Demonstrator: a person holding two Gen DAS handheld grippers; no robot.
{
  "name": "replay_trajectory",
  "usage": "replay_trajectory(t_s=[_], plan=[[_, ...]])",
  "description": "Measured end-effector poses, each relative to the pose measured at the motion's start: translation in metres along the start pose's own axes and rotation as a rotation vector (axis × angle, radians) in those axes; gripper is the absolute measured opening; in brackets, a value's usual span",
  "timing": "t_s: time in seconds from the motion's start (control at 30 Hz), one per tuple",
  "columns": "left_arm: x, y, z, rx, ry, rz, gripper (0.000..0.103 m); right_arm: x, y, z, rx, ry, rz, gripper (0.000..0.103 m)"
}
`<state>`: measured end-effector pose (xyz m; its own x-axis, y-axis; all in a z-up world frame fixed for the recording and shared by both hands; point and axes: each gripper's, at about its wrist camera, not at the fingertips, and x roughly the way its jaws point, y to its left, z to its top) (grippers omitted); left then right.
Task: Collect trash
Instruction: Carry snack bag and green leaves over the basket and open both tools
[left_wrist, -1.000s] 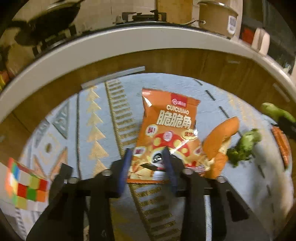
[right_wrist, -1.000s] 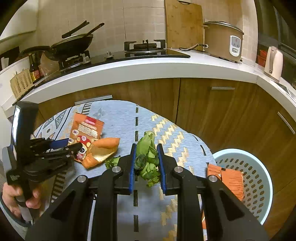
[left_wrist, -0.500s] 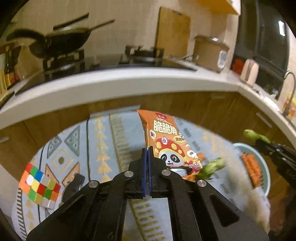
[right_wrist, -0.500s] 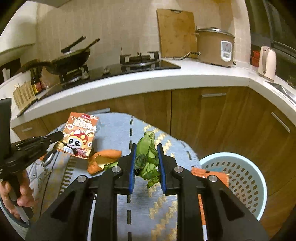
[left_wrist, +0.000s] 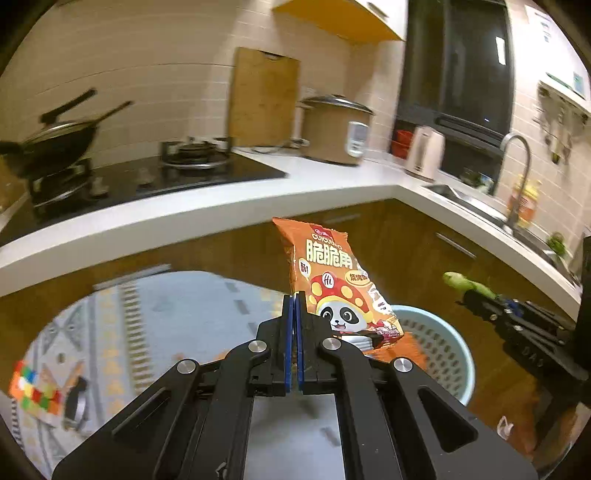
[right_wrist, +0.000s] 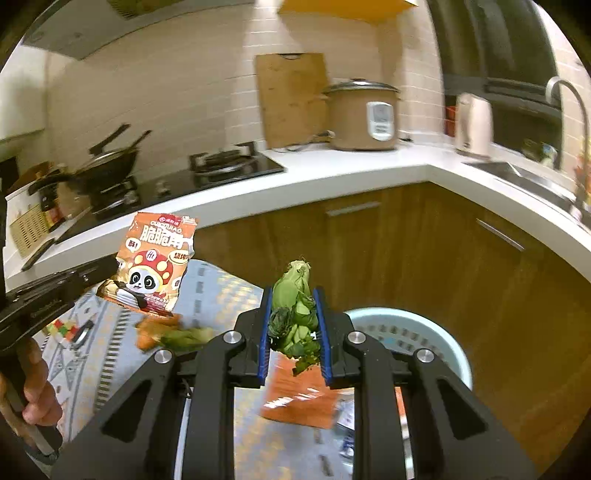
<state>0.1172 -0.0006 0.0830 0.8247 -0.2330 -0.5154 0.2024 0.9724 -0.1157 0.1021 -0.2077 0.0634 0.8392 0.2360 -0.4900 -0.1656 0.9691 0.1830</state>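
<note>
My left gripper (left_wrist: 294, 306) is shut on the lower edge of an orange snack bag (left_wrist: 328, 280) with a panda on it, held up in the air; the bag also shows in the right wrist view (right_wrist: 153, 266). My right gripper (right_wrist: 293, 314) is shut on a bunch of green leafy vegetable (right_wrist: 293, 314), seen from the left wrist view (left_wrist: 467, 286) too. A light blue perforated basket (left_wrist: 443, 343) stands on the floor by the cabinets, just beyond both grippers (right_wrist: 417, 332).
An orange wrapper (right_wrist: 299, 395) lies near the basket. A carrot and greens (right_wrist: 166, 332) lie on the patterned rug (left_wrist: 166, 314). A colour cube (left_wrist: 31, 387) sits at the left. Wooden cabinets and a white counter curve behind.
My left gripper closed on the snack bag, lifted it off the rug and swung right toward the basket. My right gripper rose and moved toward the basket, still holding the greens.
</note>
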Motion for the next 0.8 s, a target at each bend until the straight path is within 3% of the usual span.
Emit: replay_trajectory(t_s=[0.17,0.33,0.63,0.67,0.7,0.77,0.8], plan=[[0.036,-0.046,-0.009,0.02,0.07,-0.082,0.0,0.008,-0.048,-0.016,0.078,0.058,-0.073,0.018],[0.068,-0.075,-0.018,0.05,0.131,-0.109,0.0,0.02,-0.086,-0.032,0.168,0.123,-0.097,0.018],[0.101,-0.11,-0.024,0.114,0.211,-0.163,0.004,0.047,-0.117,-0.056,0.23,0.253,-0.12,0.021],[0.103,-0.11,-0.024,0.117,0.216,-0.162,0.009,0.048,-0.118,-0.058,0.234,0.258,-0.122,0.024],[0.105,-0.111,-0.024,0.115,0.219,-0.16,0.02,0.049,-0.12,-0.06,0.24,0.264,-0.123,0.028],[0.105,-0.108,-0.025,0.104,0.218,-0.161,0.035,0.049,-0.123,-0.061,0.247,0.265,-0.122,0.051],[0.104,-0.104,-0.026,0.097,0.209,-0.159,0.039,0.048,-0.123,-0.061,0.249,0.257,-0.126,0.055]])
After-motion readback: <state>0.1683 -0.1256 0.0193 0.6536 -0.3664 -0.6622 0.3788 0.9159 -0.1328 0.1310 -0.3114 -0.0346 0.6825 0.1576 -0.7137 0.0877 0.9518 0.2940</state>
